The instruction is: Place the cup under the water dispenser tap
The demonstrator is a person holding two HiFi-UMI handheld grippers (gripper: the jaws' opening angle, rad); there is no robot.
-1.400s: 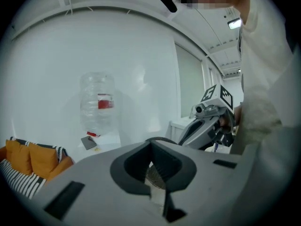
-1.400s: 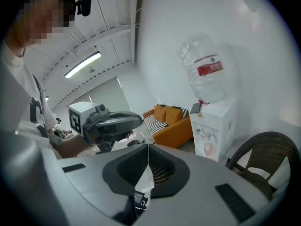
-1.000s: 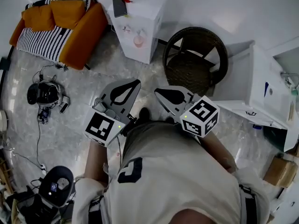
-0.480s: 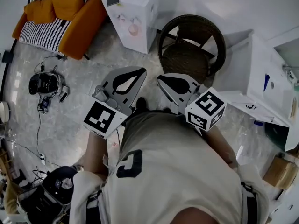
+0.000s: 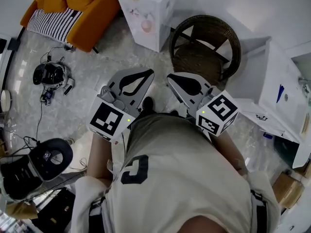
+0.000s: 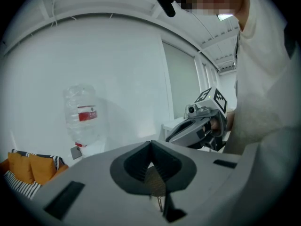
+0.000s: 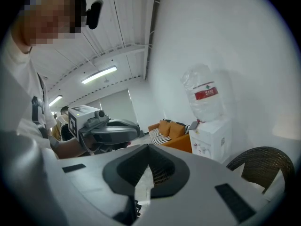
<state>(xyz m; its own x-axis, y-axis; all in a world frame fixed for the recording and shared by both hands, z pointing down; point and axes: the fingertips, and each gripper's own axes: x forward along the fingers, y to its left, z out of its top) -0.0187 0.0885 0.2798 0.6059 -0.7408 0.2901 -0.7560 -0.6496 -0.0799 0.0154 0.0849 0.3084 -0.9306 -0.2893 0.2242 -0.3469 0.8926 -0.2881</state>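
The white water dispenser (image 5: 148,11) stands at the top of the head view, a clear bottle (image 7: 204,95) on top of its body (image 7: 212,136). The bottle (image 6: 81,114) also shows in the left gripper view. I see no cup in any view. My left gripper (image 5: 148,72) and right gripper (image 5: 170,76) are held side by side in front of the person's body, above the marble floor, pointing toward the dispenser and chair. Both are shut with nothing between the jaws (image 6: 151,143) (image 7: 148,146). Each gripper shows in the other's view: right gripper (image 6: 197,125), left gripper (image 7: 106,128).
A round wicker chair (image 5: 206,47) stands just ahead of the right gripper, next to the dispenser. An orange sofa (image 5: 77,8) is at the top left. A white table (image 5: 279,89) lies to the right. Dark devices with cables (image 5: 51,74) (image 5: 46,159) sit on the floor at left.
Both grippers have moved a little forward over the floor toward the dispenser and chair, staying shut and side by side. The head view has shifted slightly.
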